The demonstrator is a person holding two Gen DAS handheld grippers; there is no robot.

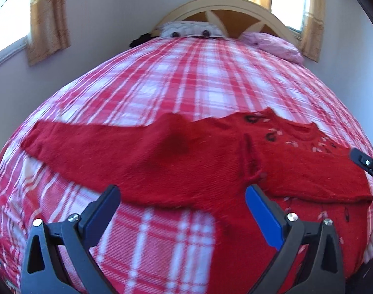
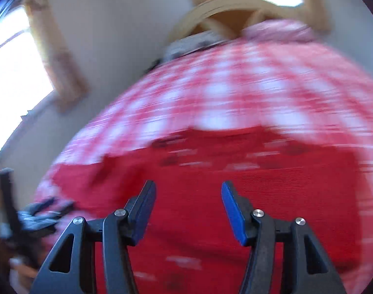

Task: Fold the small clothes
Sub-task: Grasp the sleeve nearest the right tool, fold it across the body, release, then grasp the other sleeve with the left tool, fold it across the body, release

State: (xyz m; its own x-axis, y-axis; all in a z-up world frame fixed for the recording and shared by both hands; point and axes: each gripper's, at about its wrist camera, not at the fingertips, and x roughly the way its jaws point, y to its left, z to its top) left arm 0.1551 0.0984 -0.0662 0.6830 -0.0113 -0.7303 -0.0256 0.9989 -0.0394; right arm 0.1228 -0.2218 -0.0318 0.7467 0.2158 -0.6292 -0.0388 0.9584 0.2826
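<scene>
A small red knitted sweater (image 1: 186, 161) with dark and pale decorations near its neck lies spread on the plaid bed, one sleeve stretched out to the left. My left gripper (image 1: 182, 192) hovers wide open over the sweater's near edge, with nothing between its blue pads. A tip of my right gripper (image 1: 365, 163) pokes in at the right edge of the left wrist view. The right wrist view is blurred by motion. There my right gripper (image 2: 188, 188) stands open just above the sweater (image 2: 211, 171), its pads apart and gripping nothing.
A red and white plaid blanket (image 1: 186, 78) covers the bed. At the far end stand a wooden headboard (image 1: 235, 7), a white pillow (image 1: 189, 30) and a pink pillow (image 1: 274, 45). Curtained windows (image 1: 5, 29) flank the bed. A dark blurred object (image 2: 32, 218) shows at the left.
</scene>
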